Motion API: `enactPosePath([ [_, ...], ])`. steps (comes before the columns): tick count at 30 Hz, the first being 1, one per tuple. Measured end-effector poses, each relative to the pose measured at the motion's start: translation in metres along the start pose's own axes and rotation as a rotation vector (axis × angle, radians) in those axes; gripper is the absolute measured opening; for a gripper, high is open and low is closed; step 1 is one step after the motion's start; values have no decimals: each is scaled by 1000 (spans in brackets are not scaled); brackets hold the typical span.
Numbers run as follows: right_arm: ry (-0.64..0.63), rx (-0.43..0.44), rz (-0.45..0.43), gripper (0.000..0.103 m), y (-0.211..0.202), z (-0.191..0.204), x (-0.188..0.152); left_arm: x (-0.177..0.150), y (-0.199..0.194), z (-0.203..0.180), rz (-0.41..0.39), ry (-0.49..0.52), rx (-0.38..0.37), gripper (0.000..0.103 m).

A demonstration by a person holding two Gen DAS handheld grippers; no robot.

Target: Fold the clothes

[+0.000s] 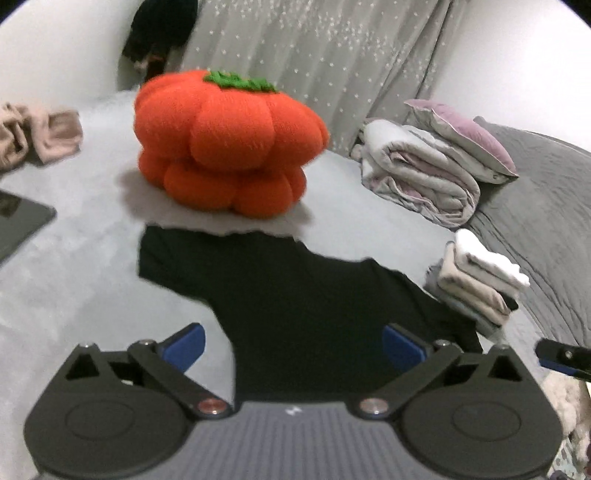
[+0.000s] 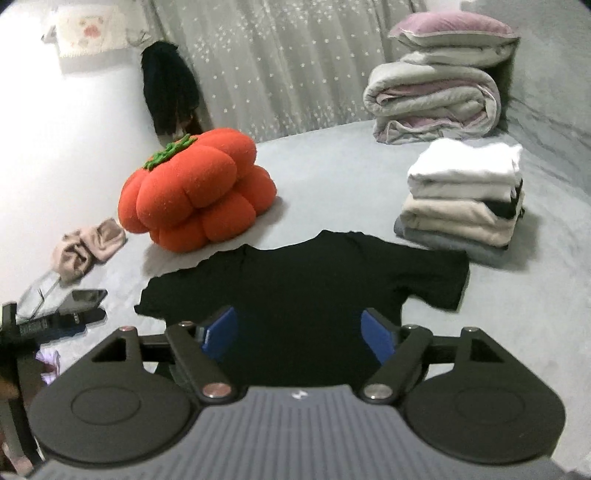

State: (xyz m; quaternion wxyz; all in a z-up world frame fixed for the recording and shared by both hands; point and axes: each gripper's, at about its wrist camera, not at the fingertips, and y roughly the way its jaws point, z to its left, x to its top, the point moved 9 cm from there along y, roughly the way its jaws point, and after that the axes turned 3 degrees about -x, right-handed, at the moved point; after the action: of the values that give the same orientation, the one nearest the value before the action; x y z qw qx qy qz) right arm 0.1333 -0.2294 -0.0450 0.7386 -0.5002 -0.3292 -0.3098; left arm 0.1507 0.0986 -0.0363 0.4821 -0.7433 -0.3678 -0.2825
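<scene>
Two grippers hover with their blue-padded fingers spread wide and empty over a black T-shirt (image 2: 306, 291) laid flat on a grey bed (image 2: 332, 177). The left gripper (image 1: 293, 345) sits above the shirt's lower body, one sleeve reaching ahead to its left; a tip of the other gripper shows at the far right edge of its view. The right gripper (image 2: 299, 332) frames the shirt's middle, both short sleeves fanning out just beyond its fingers.

Ahead and right of the right gripper, touching the shirt's sleeve, stands a stack of folded clothes (image 2: 465, 195), white on top, cream and grey below. To its left lie a dark phone (image 2: 83, 299) and, a little farther, a crumpled beige garment (image 2: 88, 247). Straight ahead of the left gripper, just past the shirt's collar, rests an orange pumpkin cushion (image 1: 229, 147) with a green stalk. Farther right, a rolled quilt (image 2: 432, 107) carries a lilac pillow (image 2: 454, 27). A star-patterned curtain (image 2: 280, 62) hangs at the back, a dark garment (image 2: 170, 88) beside it.
</scene>
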Motion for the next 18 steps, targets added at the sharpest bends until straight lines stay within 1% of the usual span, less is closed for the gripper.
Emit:
enactPosePath([
  [2,43,-13,8,79,8,-12,-6,-12,16,-4,18,-8,-29,102],
  [4,114,-57,37,79,21,-33,-11,-20,33,-8,59,5,-33,101],
  [6,181,-115,57,79,31,-55,-14,-19,46,-10,63,24,-26,100],
  [7,206,-149,52,79,34,-67,-13,-18,52,-11,63,26,-24,100],
  [9,260,-213,45,79,40,-91,-14,-14,62,-12,67,5,-30,100],
  [12,363,-280,41,79,48,-125,-16,-13,75,-14,84,-38,-57,100],
  [15,421,-315,52,72,60,-145,-19,-15,86,-17,110,-52,-63,99],
  [18,417,-313,58,67,79,-153,-14,-17,93,-25,119,-39,-82,99],
])
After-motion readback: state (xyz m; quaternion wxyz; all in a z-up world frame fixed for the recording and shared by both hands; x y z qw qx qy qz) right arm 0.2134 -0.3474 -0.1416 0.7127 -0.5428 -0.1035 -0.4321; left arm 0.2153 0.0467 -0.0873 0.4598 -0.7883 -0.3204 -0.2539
